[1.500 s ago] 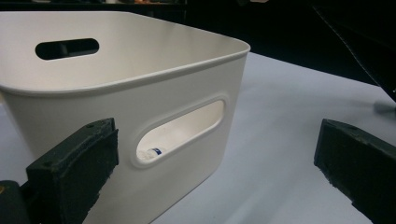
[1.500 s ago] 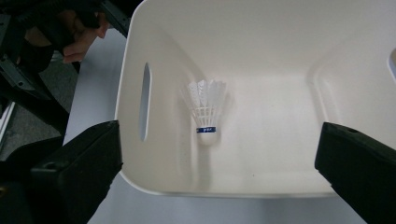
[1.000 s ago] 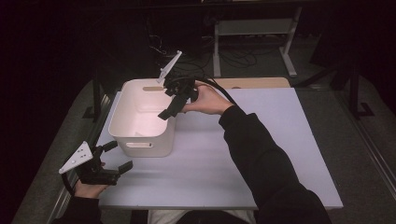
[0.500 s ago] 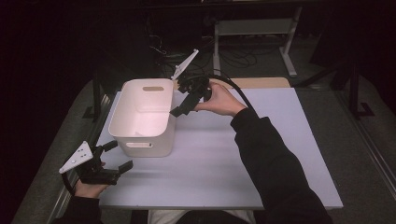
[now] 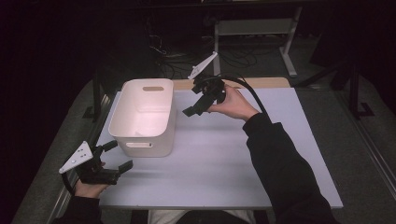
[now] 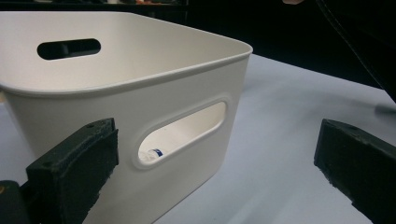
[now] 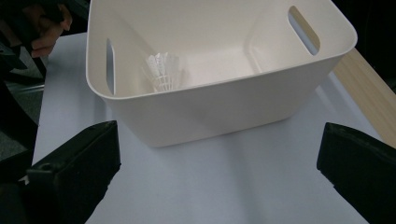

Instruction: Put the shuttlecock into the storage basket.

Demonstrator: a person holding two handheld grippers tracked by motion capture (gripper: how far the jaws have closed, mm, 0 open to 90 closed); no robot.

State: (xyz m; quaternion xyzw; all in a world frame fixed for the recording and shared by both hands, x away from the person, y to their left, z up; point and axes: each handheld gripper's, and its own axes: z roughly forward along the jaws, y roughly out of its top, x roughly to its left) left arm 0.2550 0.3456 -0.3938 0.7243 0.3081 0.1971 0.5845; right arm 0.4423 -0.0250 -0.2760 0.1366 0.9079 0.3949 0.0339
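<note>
Two grippers in play, both with jaws spread and nothing between them. Right gripper is held in the air just off the right wall of the white bin; a second ago it was over the bin's opening, half a second ago at the rim, now it is clear of it and pulled back toward the table's middle. Its own view looks down into the bin and shows a white shuttlecock lying on the floor near the wall with the slot handle. Judgement: that reads as a drop just completed and a retreat under way, so the put-in step looks done.

Left gripper rests at the near left corner of the table, just in front of the bin's near wall, unchanged across the last second. Its view faces the near handle slot; a small white thing with a blue mark shows through the slot, too little visible to name.

No other loose item shows on the table surface, so what comes next cannot be told.
</note>
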